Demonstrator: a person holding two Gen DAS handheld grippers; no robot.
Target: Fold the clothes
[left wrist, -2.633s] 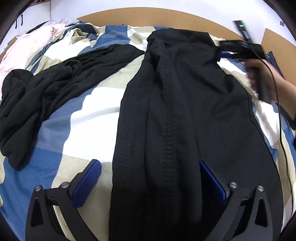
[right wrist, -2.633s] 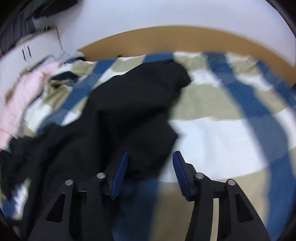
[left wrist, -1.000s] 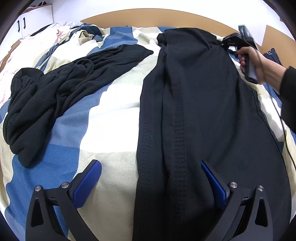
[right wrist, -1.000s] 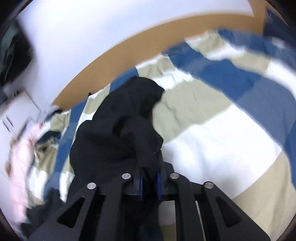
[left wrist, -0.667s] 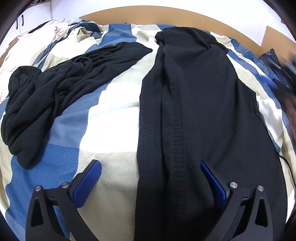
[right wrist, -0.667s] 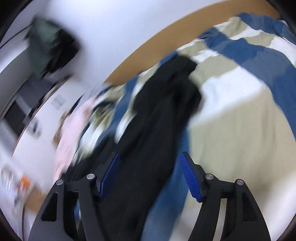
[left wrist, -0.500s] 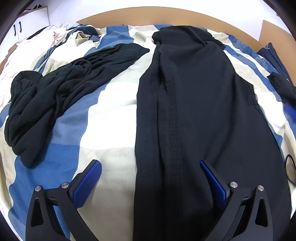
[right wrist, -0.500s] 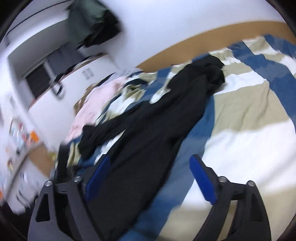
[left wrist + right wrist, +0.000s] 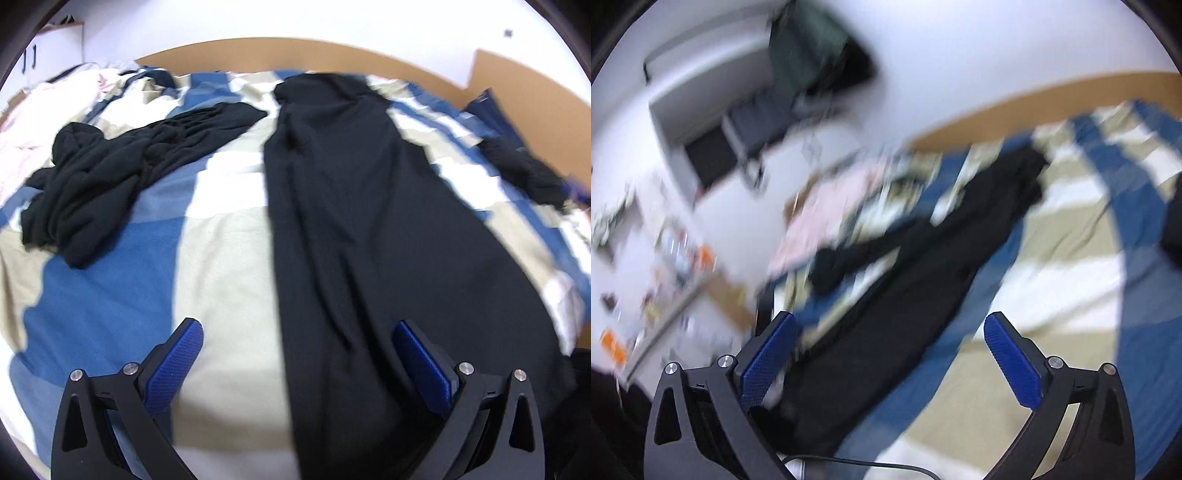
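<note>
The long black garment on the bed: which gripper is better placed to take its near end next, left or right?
Probably the left. The left gripper is open right over the near part of the garment. The right gripper, its jaws opening and empty, looks along the garment from farther off, in a blurred view.

Home bedroom, bed w/ checked duvet [image 9: 229,258], wooden headboard [image 9: 258,51], clothes [image 9: 110,177] strewn

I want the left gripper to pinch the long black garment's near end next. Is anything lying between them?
Nothing visible. The left gripper, jaws open and empty, looks straight onto the long black garment; the crumpled black garment lies apart, far left on the bedspread.
</note>
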